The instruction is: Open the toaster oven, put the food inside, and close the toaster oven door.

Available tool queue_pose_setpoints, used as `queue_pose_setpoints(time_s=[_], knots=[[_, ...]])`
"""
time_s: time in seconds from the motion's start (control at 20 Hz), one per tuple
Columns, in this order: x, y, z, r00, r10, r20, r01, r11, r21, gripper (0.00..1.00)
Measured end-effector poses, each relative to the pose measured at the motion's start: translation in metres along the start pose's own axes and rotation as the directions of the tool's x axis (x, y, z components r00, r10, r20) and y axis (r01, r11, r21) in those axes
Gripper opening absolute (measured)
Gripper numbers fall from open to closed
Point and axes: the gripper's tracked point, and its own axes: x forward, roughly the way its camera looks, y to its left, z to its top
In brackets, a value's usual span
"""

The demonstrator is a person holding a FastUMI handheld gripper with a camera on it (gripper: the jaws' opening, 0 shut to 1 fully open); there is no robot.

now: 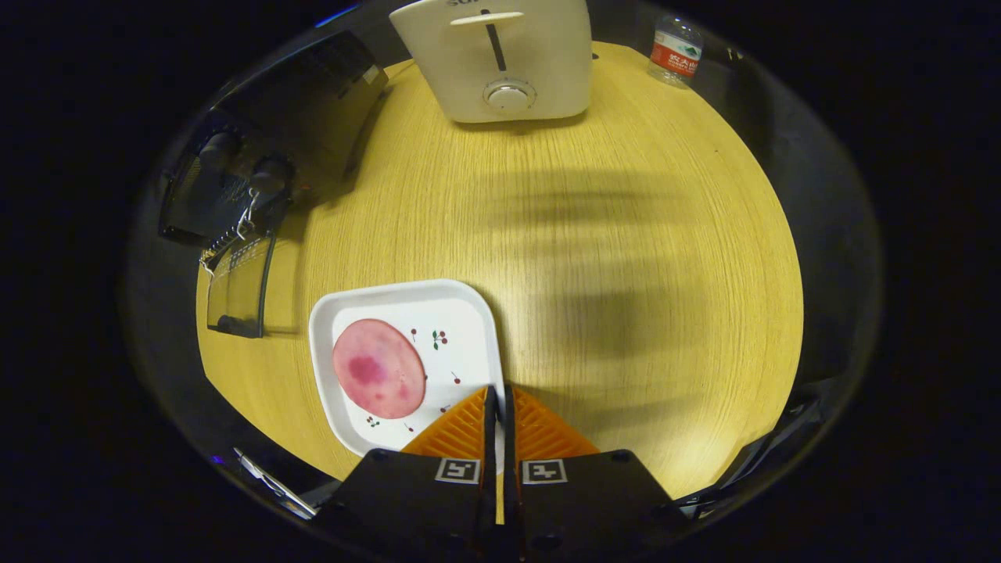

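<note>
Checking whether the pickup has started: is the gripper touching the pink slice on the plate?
Apart. In the gripper view the shut gripper is empty, its tips at the plate's edge; bare plate separates them from the pink slice.

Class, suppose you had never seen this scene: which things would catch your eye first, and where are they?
First, the pink round food slice on the white plate, just ahead and left of the hand-held gripper, whose orange fingers are shut on nothing. Beyond them, a cream toaster stands at the wooden table's far edge; the black toaster oven, door open, sits left.
</note>
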Motion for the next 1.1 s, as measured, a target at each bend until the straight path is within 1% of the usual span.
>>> queue_pose_setpoints(time_s=[0.05,0.15,0.4,0.6,0.7,0.9,1.1], knots=[[0.008,0.000,-0.002,1.000,0.018,0.004,-0.018,1.000,0.010,0.05],[0.001,0.002,-0.005,0.999,0.037,0.008,-0.037,0.999,0.024,0.02],[0.001,0.005,-0.008,0.996,0.077,0.035,-0.079,0.994,0.073,0.02],[-0.011,0.012,-0.015,0.983,0.160,0.092,-0.174,0.970,0.172,0.02],[-0.019,0.015,-0.020,0.975,0.190,0.117,-0.211,0.957,0.200,0.02],[-0.036,0.016,-0.027,0.963,0.211,0.168,-0.244,0.946,0.212,0.02],[-0.052,0.017,-0.033,0.946,0.232,0.225,-0.286,0.925,0.249,0.02]])
